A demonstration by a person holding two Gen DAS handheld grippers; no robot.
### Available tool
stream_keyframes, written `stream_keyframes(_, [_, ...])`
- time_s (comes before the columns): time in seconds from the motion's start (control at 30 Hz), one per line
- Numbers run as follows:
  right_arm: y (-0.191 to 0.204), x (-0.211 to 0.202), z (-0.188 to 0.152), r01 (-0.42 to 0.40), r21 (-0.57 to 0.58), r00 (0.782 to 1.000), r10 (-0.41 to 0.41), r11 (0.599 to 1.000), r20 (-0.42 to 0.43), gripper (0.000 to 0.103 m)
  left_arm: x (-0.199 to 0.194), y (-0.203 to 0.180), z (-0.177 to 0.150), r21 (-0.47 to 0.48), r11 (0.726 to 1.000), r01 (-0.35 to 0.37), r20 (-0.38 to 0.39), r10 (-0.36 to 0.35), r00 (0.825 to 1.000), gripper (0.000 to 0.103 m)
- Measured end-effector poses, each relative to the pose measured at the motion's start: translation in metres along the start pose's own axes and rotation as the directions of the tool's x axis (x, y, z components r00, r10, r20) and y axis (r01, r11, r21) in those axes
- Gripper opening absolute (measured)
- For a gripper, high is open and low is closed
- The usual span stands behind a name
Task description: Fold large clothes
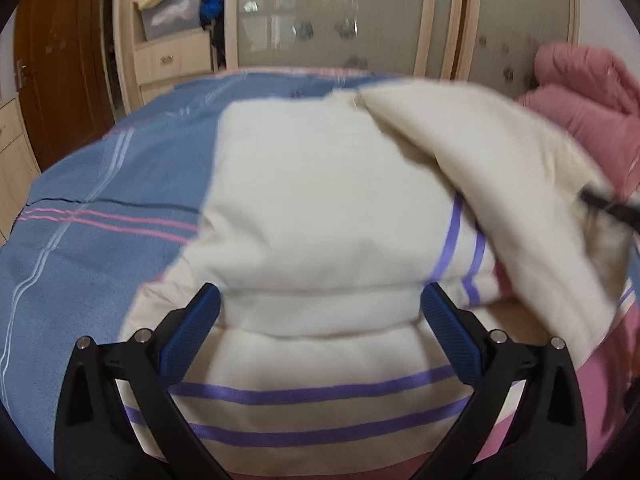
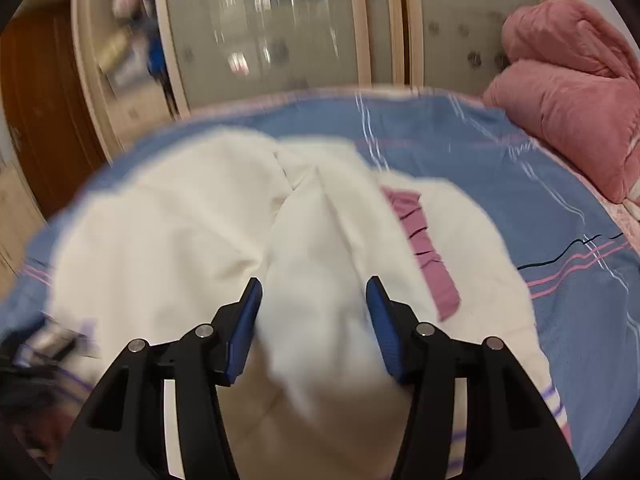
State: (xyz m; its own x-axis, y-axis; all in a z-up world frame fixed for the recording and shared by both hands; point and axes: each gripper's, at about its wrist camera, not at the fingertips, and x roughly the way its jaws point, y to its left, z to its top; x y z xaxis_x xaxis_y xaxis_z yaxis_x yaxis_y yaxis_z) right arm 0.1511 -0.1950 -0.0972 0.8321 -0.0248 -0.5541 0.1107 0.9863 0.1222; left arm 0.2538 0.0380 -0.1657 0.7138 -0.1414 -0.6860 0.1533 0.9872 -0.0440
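Note:
A large cream garment with purple stripes (image 1: 320, 216) lies partly folded on a blue striped bed sheet (image 1: 104, 184). My left gripper (image 1: 320, 304) is open, its jaws wide apart over a folded edge of the garment. In the right wrist view the same cream garment (image 2: 168, 240) is bunched, with a mauve ruffled trim (image 2: 424, 248) showing. My right gripper (image 2: 314, 292) is open, with a raised fold of the cream cloth between its blue pads (image 2: 384, 328). Whether the pads touch the cloth is unclear through the blur. The right gripper's tip shows at the left view's right edge (image 1: 612, 208), under a lifted flap.
A pink quilt (image 2: 568, 92) is heaped at the bed's far right, also in the left wrist view (image 1: 588, 96). A cream wardrobe with frosted sliding doors (image 1: 340, 12) stands behind the bed. A brown door (image 1: 52, 64) is at the far left.

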Motion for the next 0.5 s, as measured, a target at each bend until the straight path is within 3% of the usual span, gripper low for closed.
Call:
stream_keyframes(0.2, [0.008, 0.04, -0.027, 0.097, -0.135, 0.986, -0.114, 0.986, -0.123, 0.054, 0.011, 0.007, -0.001, -0.029, 0.999, 0.042, -0.068, -0.044, 0.997, 0.101])
stream_keyframes(0.37, [0.015, 0.053, -0.035, 0.141, -0.181, 0.979, -0.164, 0.973, -0.119, 0.056, 0.015, 0.005, 0.0, -0.026, 0.999, 0.037, -0.076, -0.039, 0.996, 0.101])
stream_keyframes(0.5, [0.011, 0.03, -0.029, 0.096, -0.138, 0.987, -0.113, 0.986, -0.116, 0.056, 0.003, 0.011, 0.0, -0.048, 0.998, 0.049, -0.038, -0.051, 0.998, 0.101])
